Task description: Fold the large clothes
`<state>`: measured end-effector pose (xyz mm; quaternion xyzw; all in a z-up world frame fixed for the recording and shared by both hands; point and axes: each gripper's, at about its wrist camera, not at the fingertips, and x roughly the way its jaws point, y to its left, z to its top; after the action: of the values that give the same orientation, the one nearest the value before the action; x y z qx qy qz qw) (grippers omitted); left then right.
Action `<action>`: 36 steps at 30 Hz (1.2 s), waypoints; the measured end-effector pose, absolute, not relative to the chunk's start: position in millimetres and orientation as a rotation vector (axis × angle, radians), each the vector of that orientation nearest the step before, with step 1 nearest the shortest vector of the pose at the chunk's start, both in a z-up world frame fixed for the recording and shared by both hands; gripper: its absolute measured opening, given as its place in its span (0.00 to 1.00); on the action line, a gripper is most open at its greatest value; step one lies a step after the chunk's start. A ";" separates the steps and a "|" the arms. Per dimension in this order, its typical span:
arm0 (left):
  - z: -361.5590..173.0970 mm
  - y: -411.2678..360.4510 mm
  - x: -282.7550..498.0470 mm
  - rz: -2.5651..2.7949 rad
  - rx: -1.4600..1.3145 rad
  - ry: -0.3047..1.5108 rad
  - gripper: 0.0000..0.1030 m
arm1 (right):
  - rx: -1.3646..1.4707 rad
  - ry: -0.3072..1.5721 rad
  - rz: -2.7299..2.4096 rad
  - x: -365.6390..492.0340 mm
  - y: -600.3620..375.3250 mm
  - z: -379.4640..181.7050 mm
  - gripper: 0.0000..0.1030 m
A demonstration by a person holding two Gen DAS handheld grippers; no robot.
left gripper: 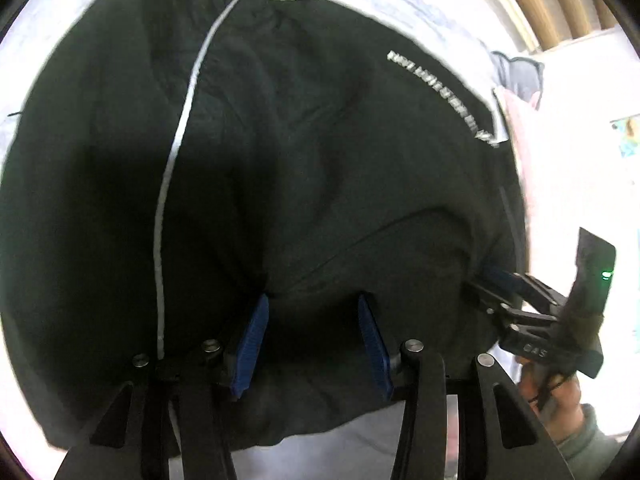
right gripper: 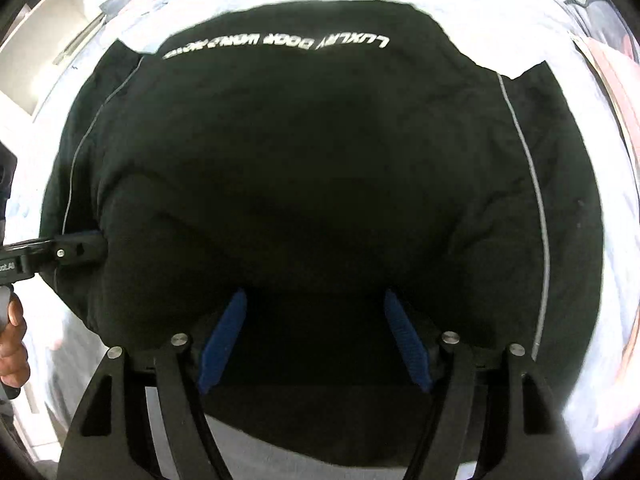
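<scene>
A large black garment with a thin grey piping line and white lettering lies on a pale bed sheet; it fills the right wrist view too. My left gripper is open, its blue pads spread over the garment's near edge, with black cloth between them. My right gripper is open the same way at the near edge, its pads wide apart. Each gripper shows in the other's view: the right one at the garment's right side, the left one at its left side.
A pink cloth and a grey item lie beside the garment on the right. A wooden headboard or rail runs at the far right. White shelving stands at the far left in the right wrist view.
</scene>
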<state>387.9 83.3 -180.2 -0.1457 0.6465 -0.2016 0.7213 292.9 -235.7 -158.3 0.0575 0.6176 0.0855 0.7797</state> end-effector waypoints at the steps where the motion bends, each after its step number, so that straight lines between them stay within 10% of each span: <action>1: -171.5 86.1 386.2 -0.437 -0.305 1.418 0.47 | 0.161 1.340 0.176 289.8 -242.9 -153.1 0.71; 23: -90.6 219.3 390.8 -0.154 -0.429 1.207 0.47 | 0.430 1.221 -0.141 268.8 -423.0 -108.4 0.75; 36: -184.4 234.4 446.2 -0.313 -0.699 1.384 0.52 | 0.611 1.246 -0.060 312.5 -454.1 -170.1 0.75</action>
<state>446.2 234.4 -184.4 -0.3144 0.6222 -0.1408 0.7030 312.5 -454.1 -170.1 0.2817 0.5742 -0.0277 0.7682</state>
